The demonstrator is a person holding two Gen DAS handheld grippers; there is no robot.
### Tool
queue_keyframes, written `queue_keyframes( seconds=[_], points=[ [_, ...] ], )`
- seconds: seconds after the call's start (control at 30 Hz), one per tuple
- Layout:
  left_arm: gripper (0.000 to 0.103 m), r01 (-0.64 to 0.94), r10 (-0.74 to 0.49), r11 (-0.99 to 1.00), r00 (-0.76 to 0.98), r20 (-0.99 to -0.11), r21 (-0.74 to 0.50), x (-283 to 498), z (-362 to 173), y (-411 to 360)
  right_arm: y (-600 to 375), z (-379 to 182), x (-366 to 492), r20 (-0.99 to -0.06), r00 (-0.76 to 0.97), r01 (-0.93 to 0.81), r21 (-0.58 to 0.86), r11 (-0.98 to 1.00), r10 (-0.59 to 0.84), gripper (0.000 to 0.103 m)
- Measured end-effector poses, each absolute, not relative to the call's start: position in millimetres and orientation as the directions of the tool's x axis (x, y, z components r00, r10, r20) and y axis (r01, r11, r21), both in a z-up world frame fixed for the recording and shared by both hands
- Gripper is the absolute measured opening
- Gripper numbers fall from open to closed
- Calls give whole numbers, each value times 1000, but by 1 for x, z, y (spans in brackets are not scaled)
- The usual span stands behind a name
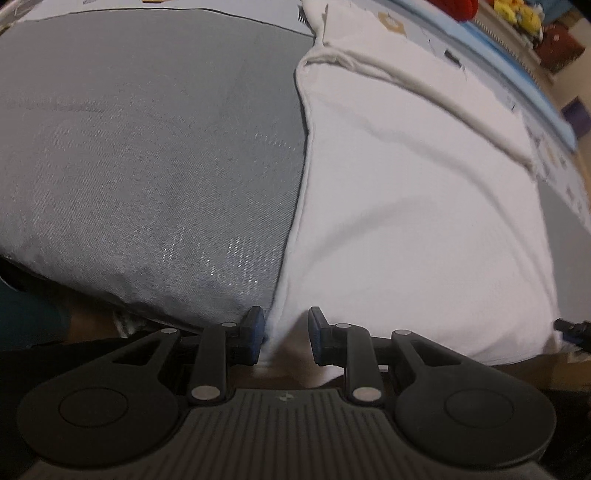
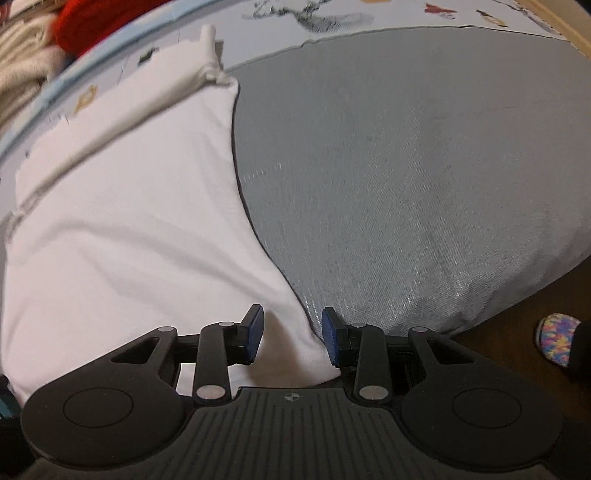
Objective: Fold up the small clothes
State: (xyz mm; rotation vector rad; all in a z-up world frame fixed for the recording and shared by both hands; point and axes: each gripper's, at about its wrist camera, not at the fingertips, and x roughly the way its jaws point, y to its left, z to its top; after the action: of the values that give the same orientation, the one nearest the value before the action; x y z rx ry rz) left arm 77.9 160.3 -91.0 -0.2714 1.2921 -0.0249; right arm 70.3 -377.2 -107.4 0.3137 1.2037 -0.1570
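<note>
A wide grey tabletop cover [image 1: 147, 166] fills most of both wrist views, with a patterned sheet [image 2: 332, 14] beyond it and a heap of bright clothes [image 2: 92, 22] at the far edge. On the cover lies a white garment [image 1: 406, 221], spread fairly flat, its near hem hanging just over the front edge of the tabletop. The left tool [image 1: 286, 336] straddles the garment's near left corner and the right tool [image 2: 291, 338] straddles its near right corner (each points steeply down at the cloth). Both tools stand partly open with white fabric bunched in the gap; the pads look beside the cloth and not clamped on it, though the view is too tight to be sure. The likely risks from here: a tool closing on only the top layer, so the fold drags unevenly; a pad catching the grey cover along with the corner, which would lift it too; or one corner slipping free, so the hem skews. A slippered foot [image 2: 556, 341] shows on the floor at the right.
</note>
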Motion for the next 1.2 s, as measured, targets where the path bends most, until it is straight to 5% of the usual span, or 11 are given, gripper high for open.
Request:
queue_keyframes(
  seconds=[0.3, 0.4, 0.47, 0.53, 0.63, 0.87, 1.2],
  points=[
    [27, -105, -136, 980, 270, -953, -169, 75, -95, 154, -372, -110, 70, -935, 353, 241, 105, 965, 13, 36],
    [6, -70, -141, 983, 283, -949, -167, 76, -93, 149, -371, -108, 67, -934, 358, 230, 99, 968, 10, 35],
    [5, -47, -137, 986, 315, -939, -160, 74, -86, 146, -370, -106, 67, -930, 368, 228, 114, 967, 23, 7],
    [4, -34, -136, 986, 388, -912, -162, 73, -71, 148, -374, -101, 67, -919, 391, 233, 148, 961, 46, 1],
    [4, -46, -151, 980, 465, -872, -195, 70, -55, 156, -376, -94, 66, -900, 429, 227, 188, 956, 75, 1],
    [9, -112, -188, 967, 287, -939, -228, 75, -87, 160, -376, -107, 70, -933, 357, 241, 132, 962, 39, 5],
    [22, -83, -162, 978, 257, -953, -189, 74, -97, 147, -368, -111, 72, -940, 337, 202, 120, 972, 45, 6]
  ],
)
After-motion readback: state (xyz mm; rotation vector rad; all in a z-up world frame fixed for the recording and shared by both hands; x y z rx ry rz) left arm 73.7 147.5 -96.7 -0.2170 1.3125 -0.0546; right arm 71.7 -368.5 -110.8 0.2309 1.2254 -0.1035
